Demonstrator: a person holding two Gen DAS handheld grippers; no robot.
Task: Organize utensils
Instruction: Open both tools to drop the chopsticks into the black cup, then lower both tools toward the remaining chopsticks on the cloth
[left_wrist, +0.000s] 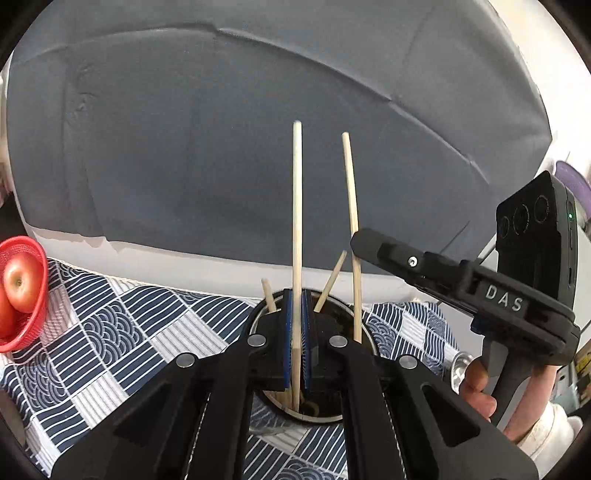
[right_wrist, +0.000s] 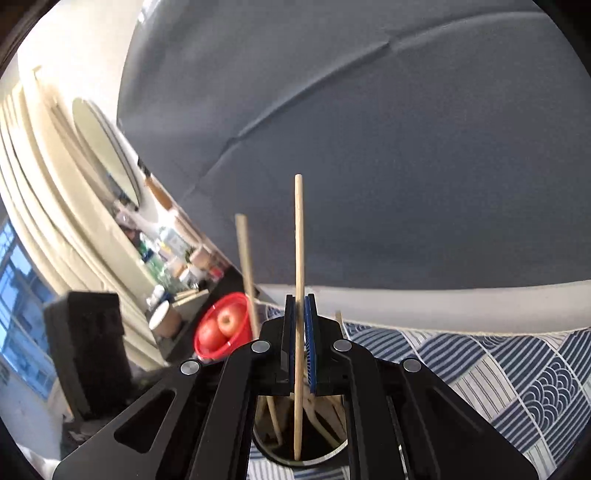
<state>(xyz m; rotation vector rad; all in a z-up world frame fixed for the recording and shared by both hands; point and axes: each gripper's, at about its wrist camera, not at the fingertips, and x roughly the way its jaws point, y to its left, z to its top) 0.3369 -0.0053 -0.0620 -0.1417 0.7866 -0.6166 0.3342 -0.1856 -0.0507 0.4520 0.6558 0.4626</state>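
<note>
left gripper (left_wrist: 296, 339): we've got the jaws pinched right down on a wooden chopstick (left_wrist: 297, 229), blue pads flat against both sides of it. It stands upright, and its lower end pokes into the holder below.

right gripper (right_wrist: 300, 343): same deal over here, squeezed tight on a second chopstick (right_wrist: 299, 280), also upright, with its bottom tip down inside the cup. From the left wrist view we see this gripper (left_wrist: 360, 243) coming in from the right with that stick (left_wrist: 351, 206) clamped at its tip.

utensil holder (left_wrist: 364, 345): dark round cup, sitting on the table right under both grippers, so that's where the sticks are ending up. In the right view its rim (right_wrist: 269, 452) peeks out between the gripper arms.

other chopsticks: a couple more already lean inside the cup (left_wrist: 331, 282), shorter-looking and tilted.

tablecloth (left_wrist: 110, 325): blue and white patchwork with wave patterns, covers the table.

red basket (left_wrist: 35, 295): far left on the cloth, well apart from the cup, with apples (left_wrist: 20, 282) in it.

hand (left_wrist: 480, 391): ours, wrapped round the right gripper's handle, pale sleeve at the near right edge.

backdrop: big grey cushion (left_wrist: 221, 147) behind the table.
</note>
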